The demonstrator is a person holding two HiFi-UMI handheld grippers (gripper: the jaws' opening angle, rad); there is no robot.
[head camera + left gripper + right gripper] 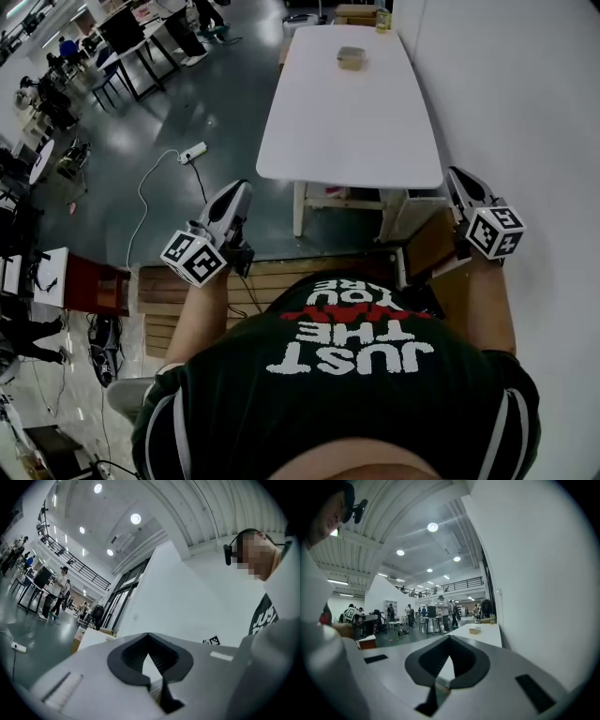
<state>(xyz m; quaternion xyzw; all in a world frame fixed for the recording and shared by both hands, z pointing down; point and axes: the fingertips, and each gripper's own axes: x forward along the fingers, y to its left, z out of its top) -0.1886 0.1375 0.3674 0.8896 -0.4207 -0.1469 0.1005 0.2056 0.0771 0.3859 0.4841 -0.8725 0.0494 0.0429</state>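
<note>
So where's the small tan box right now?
In the head view, the small tan box sits toward the far end of the white table, about midway across it.

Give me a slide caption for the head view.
Left gripper and right gripper, jaws shut, before a white table bearing a tan box.

White table, small tan box lying near its far end

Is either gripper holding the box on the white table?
No, the box sits far down the table, while the left gripper and right gripper hover near the person.
</note>
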